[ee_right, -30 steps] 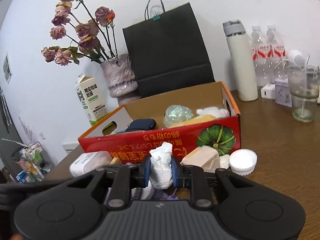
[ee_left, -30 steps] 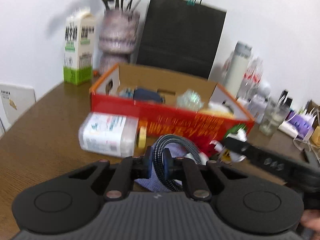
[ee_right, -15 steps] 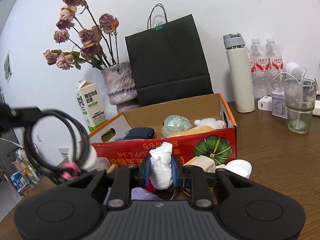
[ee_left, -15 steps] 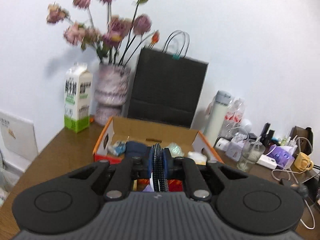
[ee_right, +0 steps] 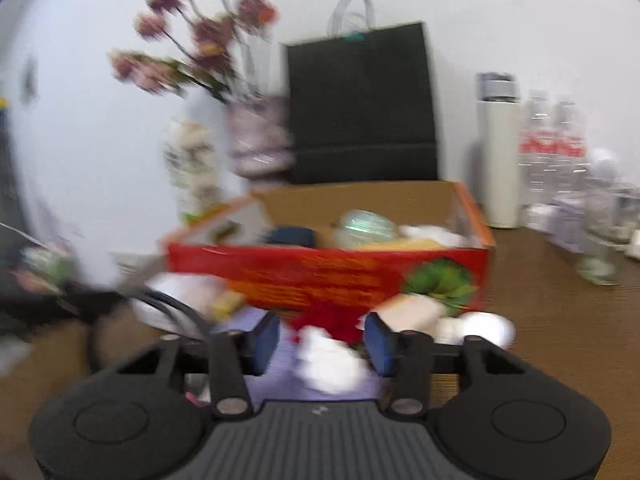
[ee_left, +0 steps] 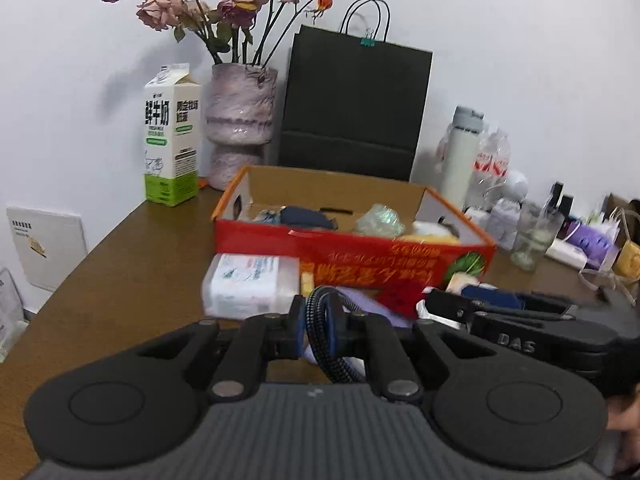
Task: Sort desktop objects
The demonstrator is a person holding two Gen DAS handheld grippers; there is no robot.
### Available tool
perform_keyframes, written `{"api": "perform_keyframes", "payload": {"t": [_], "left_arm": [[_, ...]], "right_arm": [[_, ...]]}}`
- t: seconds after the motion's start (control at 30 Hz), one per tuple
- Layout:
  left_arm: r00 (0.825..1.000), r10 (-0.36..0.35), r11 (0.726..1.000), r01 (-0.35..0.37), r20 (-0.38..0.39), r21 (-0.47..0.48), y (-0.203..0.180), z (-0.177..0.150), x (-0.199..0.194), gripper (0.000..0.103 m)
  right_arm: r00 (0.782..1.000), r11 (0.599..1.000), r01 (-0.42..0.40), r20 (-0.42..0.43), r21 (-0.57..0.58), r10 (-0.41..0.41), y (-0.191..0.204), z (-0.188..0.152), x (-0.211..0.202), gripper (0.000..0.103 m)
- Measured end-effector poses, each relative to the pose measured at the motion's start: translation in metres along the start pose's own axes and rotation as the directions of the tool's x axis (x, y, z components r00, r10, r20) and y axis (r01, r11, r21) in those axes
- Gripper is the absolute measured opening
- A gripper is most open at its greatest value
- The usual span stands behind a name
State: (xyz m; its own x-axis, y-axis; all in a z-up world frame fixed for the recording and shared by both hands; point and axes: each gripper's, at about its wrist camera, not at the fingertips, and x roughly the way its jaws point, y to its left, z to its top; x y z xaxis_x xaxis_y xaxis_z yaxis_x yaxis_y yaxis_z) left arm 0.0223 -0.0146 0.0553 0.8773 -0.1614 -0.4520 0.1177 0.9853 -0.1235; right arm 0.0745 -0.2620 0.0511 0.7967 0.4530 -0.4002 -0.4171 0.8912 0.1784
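My left gripper (ee_left: 322, 330) is shut on a coiled black braided cable (ee_left: 325, 336), held low in front of the red cardboard box (ee_left: 360, 254). My right gripper (ee_right: 322, 338) is open; a crumpled white tissue (ee_right: 328, 364) lies loose between its fingers, in front of the box (ee_right: 320, 276). The right wrist view is blurred. The right gripper also shows in the left wrist view (ee_left: 440, 306), just right of the cable. The box holds a dark pouch (ee_left: 306, 218), a shiny wrapped ball (ee_left: 378, 220) and white and yellow items.
A white tissue pack (ee_left: 250, 284) lies left of the box front. A milk carton (ee_left: 172, 136), a vase of dried roses (ee_left: 242, 128) and a black paper bag (ee_left: 352, 104) stand behind. A thermos (ee_left: 460, 156), bottles and a glass (ee_left: 534, 236) crowd the right. A white lid (ee_right: 484, 326) lies by the box.
My left gripper has come back down with the cable to low in front of the box. My right gripper has opened and let go of the tissue.
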Motion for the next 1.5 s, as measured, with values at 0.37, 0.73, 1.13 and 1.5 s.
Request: {"api": "perform_keyframes", "payload": {"t": [0.37,0.73,1.13,1.5], "left_arm": [[0.998,-0.054,0.997,0.054,0.019,-0.048,0.011,-0.005,-0.007,0.012],[0.992,-0.03,0.998,0.023,0.124,0.06,-0.015,-0.011,-0.039,0.002],[0.993,0.061,0.998,-0.059,-0.097,0.022,0.027,-0.027,-0.007,0.051],[0.966,0.112,0.992,-0.094,-0.232,0.088,0.02,-0.029,0.035,0.012]], "right_arm": [[0.976,0.957,-0.158,-0.186,-0.245,0.113,0.064,-0.017,0.028,0.031],[0.978,0.974,-0.12,-0.19,-0.195,0.082,0.054,-0.015,0.022,0.047],[0.99,0.994,-0.108,-0.094,-0.018,0.106,0.018,0.007,0.014,0.055],[0.97,0.984,-0.11,-0.233,-0.141,0.075,0.047,-0.014,0.043,0.038]]}}
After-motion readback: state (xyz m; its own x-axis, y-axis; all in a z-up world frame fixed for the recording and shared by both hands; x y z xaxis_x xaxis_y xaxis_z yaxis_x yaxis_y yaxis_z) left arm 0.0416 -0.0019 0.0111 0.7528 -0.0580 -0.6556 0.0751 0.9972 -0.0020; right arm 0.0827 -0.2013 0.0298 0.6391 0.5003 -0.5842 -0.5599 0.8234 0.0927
